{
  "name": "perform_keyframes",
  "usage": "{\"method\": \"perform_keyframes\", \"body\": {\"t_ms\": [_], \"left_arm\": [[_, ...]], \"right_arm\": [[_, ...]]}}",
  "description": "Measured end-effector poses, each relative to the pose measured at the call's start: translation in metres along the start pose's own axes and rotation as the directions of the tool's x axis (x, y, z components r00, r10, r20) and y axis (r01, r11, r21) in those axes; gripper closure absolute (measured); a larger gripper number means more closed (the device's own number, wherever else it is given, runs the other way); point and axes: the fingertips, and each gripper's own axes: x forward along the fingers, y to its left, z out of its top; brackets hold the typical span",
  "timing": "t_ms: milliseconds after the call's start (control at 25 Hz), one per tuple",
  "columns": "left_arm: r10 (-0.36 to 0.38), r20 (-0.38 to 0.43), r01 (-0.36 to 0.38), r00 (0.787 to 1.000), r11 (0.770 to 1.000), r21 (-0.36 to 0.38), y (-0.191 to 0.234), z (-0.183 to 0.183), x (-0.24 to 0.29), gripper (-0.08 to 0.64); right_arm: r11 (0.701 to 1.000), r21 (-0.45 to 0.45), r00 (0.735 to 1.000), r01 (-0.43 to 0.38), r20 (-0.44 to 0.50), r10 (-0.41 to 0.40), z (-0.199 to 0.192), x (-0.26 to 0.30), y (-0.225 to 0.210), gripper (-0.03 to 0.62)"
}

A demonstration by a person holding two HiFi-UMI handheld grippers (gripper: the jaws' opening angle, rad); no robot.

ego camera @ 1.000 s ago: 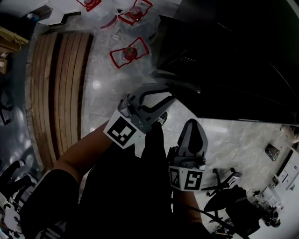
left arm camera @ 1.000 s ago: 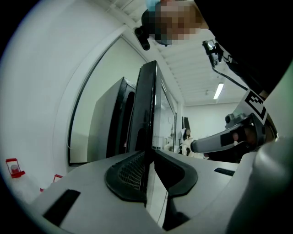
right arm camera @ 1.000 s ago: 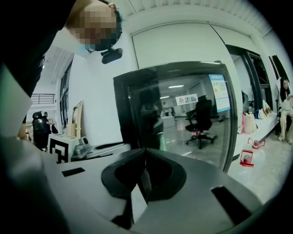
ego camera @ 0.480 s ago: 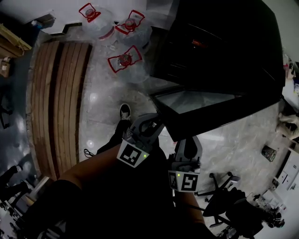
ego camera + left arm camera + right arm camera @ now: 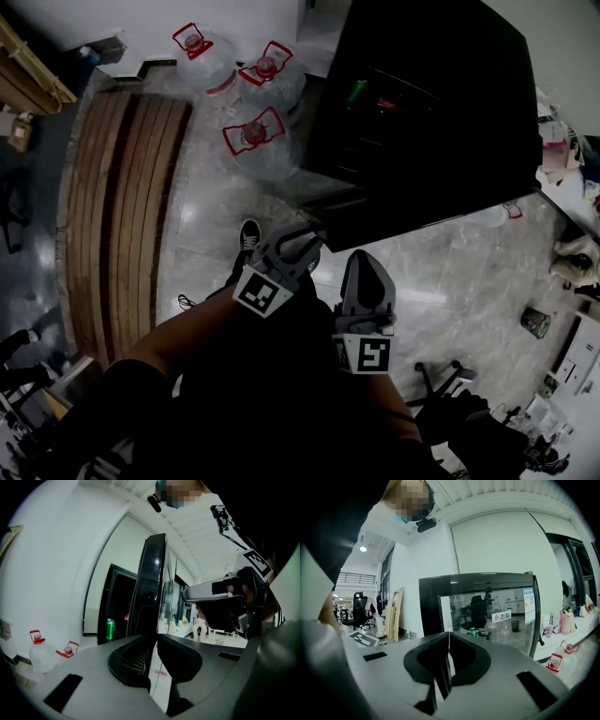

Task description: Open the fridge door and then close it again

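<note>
L claw (image 5: 157, 640) just narrowed to an empty slit by open fridge door (image 5: 152, 573) edge; R claw (image 5: 449, 638) pressed together.

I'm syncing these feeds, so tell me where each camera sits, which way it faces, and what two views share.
Head view: on the person's head, looking steeply down at the black fridge; bare left forearm, left gripper and right gripper show.
Left gripper view: on that gripper, facing the fridge's open glass door edge-on; its jaws, apart and just closing further, hold nothing.
Right gripper view: on that gripper, facing the door's glass; jaws together.
Shared: both gripper views see that door.
</note>
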Motion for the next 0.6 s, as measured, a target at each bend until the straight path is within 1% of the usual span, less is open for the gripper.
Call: {"method": "perform_keyframes", "body": {"t_ms": [200, 360, 480, 600], "left_arm": [[0.008, -0.02, -0.008, 1.0, 1.0, -0.008, 0.006, 0.002, 0.003, 0.5], [-0.001, -0.024, 0.002, 1.0, 1.0, 0.013, 0.005, 0.003, 0.004, 0.5], [-0.005, -0.033, 0.005, 0.999, 1.0, 0.011, 0.004, 0.002, 0.003, 0.5], [-0.003, -0.037, 0.004, 0.999, 1.0, 0.027, 0.004, 0.003, 0.003, 0.5]], "right_arm": [[0.999, -0.003, 0.999, -0.032, -0.004, 0.032, 0.007, 0.004, 0.003, 0.577], [0.999, 0.009, 0.999, -0.044, -0.023, 0.045, 0.004, 0.007, 0.007, 0.577], [0.998, 0.026, 0.998, -0.052, -0.043, 0.053, 0.003, 0.01, 0.01, 0.577], [0.998, 0.03, 0.998, -0.057, -0.033, 0.058, 0.007, 0.014, 0.014, 0.577]]}}
